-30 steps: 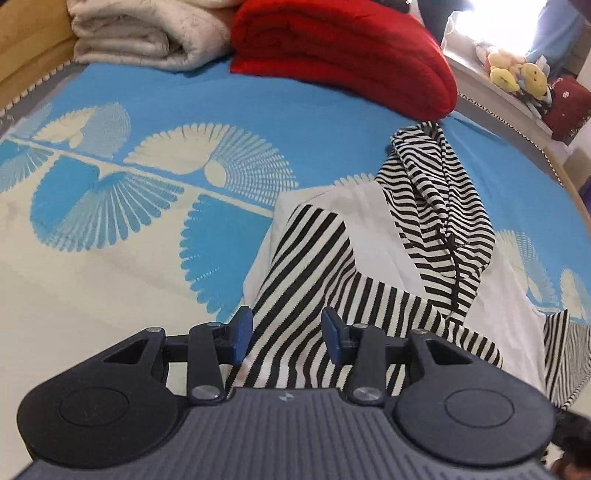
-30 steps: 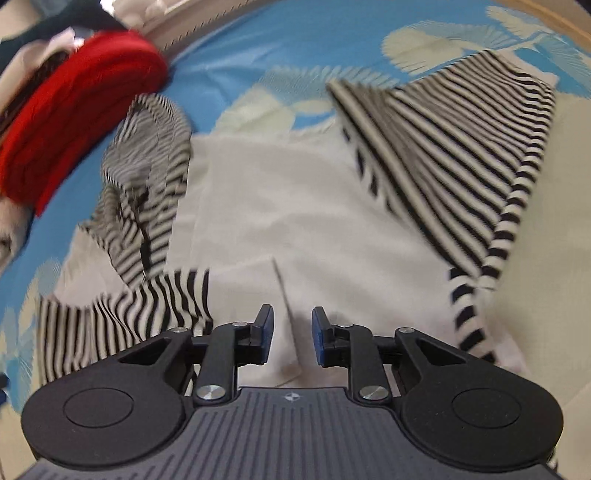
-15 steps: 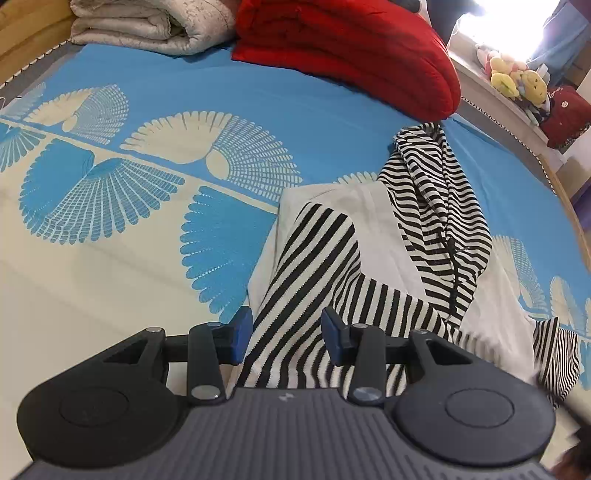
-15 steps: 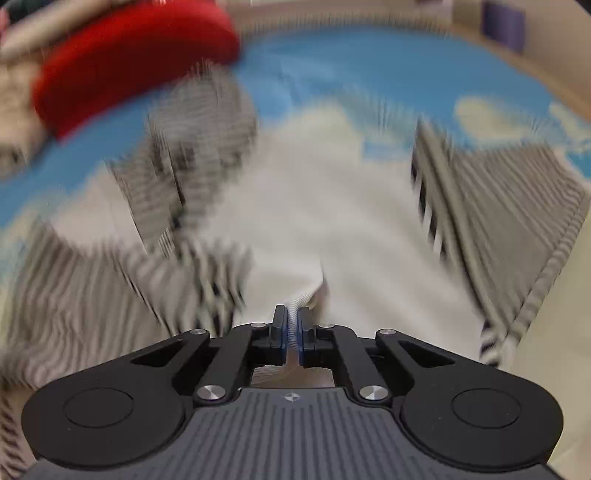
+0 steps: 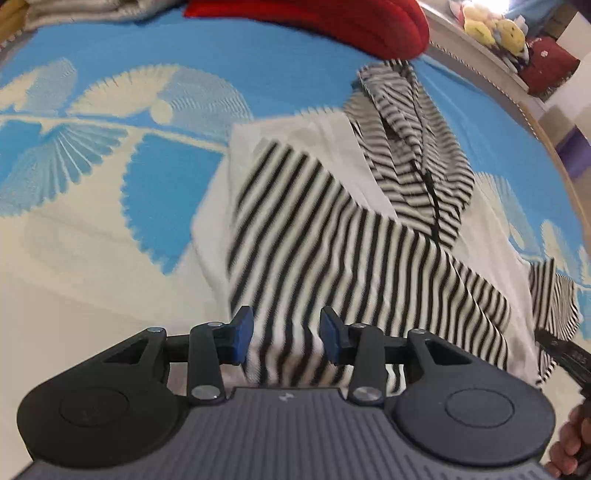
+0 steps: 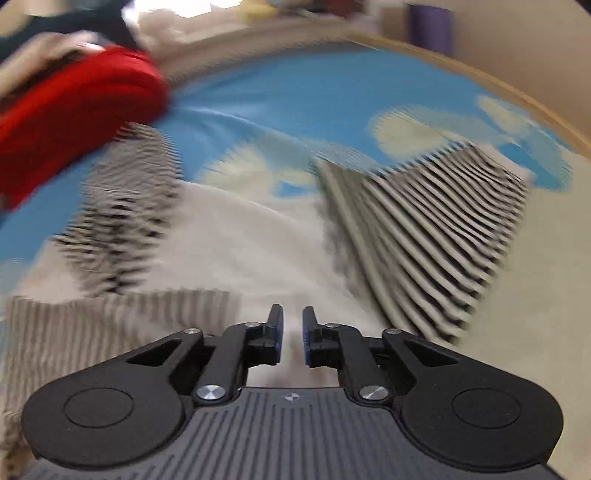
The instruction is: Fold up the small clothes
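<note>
Under me lies a bed (image 5: pixel 258 74) spread with a blue and cream fan-patterned cover. At its far end I see a folded red blanket (image 5: pixel 332 18) beside a pale quilt (image 5: pixel 92 11). Yellow plush toys (image 5: pixel 491 27) sit on a ledge (image 5: pixel 480 55) in bright window light.

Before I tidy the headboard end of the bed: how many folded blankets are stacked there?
2: a red blanket at the top centre and a beige blanket to its left, partly cut off by the frame. Others may lie out of view.
</note>
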`<state>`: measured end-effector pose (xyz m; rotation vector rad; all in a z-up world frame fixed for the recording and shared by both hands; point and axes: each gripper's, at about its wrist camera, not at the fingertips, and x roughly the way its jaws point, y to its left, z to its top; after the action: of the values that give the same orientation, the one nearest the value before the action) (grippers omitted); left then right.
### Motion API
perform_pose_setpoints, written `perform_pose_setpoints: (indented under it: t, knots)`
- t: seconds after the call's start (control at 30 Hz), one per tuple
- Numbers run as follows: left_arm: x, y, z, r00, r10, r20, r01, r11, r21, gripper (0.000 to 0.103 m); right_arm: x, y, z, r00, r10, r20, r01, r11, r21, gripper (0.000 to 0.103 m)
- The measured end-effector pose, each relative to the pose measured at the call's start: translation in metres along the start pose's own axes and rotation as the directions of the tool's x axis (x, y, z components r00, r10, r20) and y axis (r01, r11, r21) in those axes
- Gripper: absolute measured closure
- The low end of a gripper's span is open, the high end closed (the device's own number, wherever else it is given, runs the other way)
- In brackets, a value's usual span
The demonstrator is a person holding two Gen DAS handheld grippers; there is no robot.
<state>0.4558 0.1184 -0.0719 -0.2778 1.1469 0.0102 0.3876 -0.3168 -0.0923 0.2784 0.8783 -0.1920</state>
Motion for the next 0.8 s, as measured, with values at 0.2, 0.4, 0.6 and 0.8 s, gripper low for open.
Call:
perform_pose_setpoints:
  t: [0.2, 0.4, 0.6, 0.8]
  knots:
    - [0.029, 0.010, -0.014, 0.991, 0.043, -0.126, -0.049, 0.998, -0.040, 0.068, 0.040, -0.011, -0.018, 0.966, 0.051, -0.254, -0.038, 0.998, 0.054, 0.086]
    - [0.003, -0.013, -0.011, 0.999, -0.015, -0.043, 0.014, 0.999, -0.036, 0.067, 0.023, -0.011, -0.001, 0.985, 0.054, -0.165, -0.048, 0.998, 0.041, 0.065]
    - [0.018, -0.032, -0.020, 0.997, -0.016, -0.080, 0.013, 1.000, -0.028, 0.067, 0.020, -0.025, 0.002, 0.983, 0.063, -0.171, -0.050, 0.996, 0.079, 0.065]
    - [0.041, -0.021, -0.032, 0.985, 0.010, -0.170, -0.024, 0.996, -0.084, 0.066, 0.034, -0.028, -0.012, 0.955, 0.100, -0.279, -0.068, 0.990, 0.123, 0.060]
